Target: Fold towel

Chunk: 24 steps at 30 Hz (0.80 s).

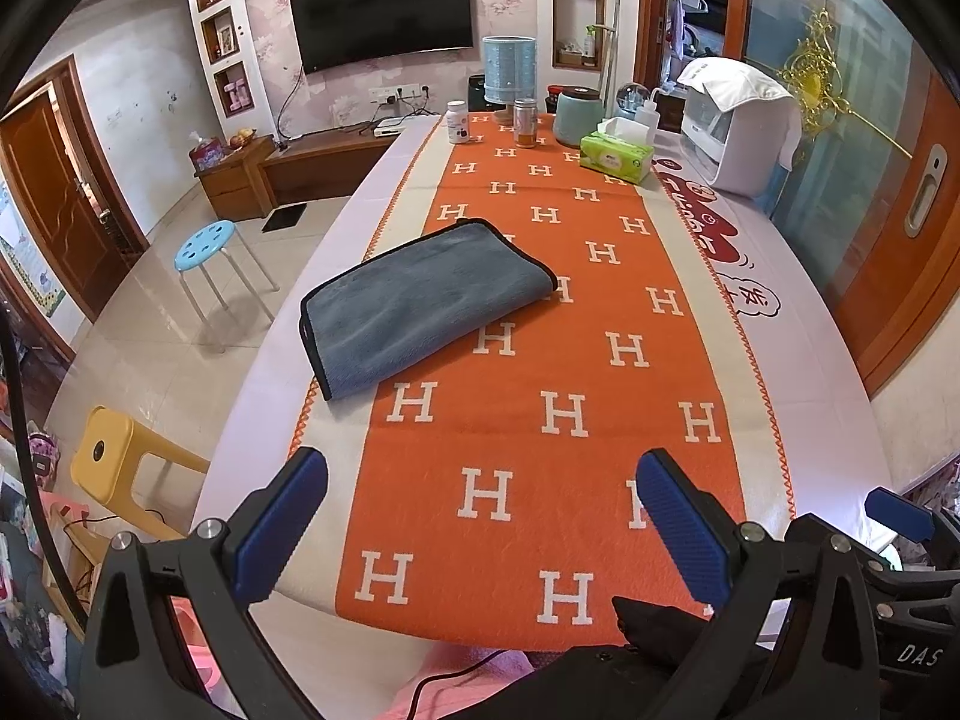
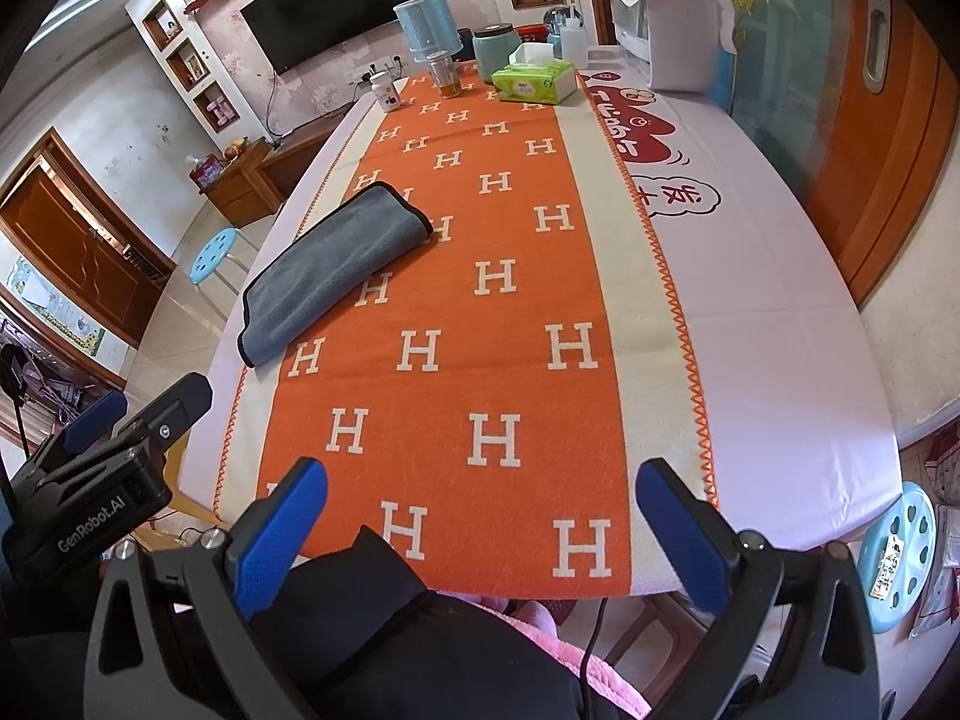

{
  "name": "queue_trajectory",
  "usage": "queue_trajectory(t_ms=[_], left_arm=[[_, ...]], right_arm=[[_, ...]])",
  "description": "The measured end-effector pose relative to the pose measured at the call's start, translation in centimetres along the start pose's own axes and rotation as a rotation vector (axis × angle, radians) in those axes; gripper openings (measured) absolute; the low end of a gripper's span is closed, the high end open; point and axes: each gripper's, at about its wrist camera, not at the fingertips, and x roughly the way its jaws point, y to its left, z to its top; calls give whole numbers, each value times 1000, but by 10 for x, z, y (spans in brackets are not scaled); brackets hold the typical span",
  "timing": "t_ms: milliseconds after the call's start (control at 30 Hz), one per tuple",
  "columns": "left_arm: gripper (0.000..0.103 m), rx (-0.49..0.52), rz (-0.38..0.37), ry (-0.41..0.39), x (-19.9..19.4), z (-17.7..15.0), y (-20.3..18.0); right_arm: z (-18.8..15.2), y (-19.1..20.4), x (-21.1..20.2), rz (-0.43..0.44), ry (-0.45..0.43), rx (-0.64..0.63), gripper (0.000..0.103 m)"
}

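A grey-blue towel [image 1: 420, 306] with black trim lies folded in a flat rectangle on the left part of the orange H-pattern cloth [image 1: 540, 420]; it also shows in the right wrist view [image 2: 336, 270]. My left gripper [image 1: 480, 528] is open and empty above the table's near edge, well short of the towel. My right gripper [image 2: 480, 534] is open and empty, also near the front edge. The right gripper's blue pad shows at the left view's right edge [image 1: 900, 513]; the left gripper shows at the right view's left edge [image 2: 108, 456].
At the far end stand a green tissue box [image 1: 615, 156], a teal jar [image 1: 576, 114], bottles [image 1: 459, 120], a blue lamp [image 1: 509, 72] and a white appliance [image 1: 744, 126]. A blue stool [image 1: 207, 246] and a yellow stool [image 1: 120, 456] stand left of the table.
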Motion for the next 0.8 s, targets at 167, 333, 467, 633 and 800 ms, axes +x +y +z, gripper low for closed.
queue_trajectory(t_ms=[167,333,467,633,800], left_arm=[[102,1,1,0,1,1,-1],[102,1,1,0,1,0,-2],[102,2,1,0,1,0,-2],[102,2,1,-1,1,0,-3],[102,6,-1,1,2,1,-4]], right_arm=[[1,0,0,0,0,0,103],[1,0,-1,0,1,0,103],[1,-1,0,0,2,2,103],[1,-1,0,0,3,2,103],[-1,-2,1,0,5,5,103]])
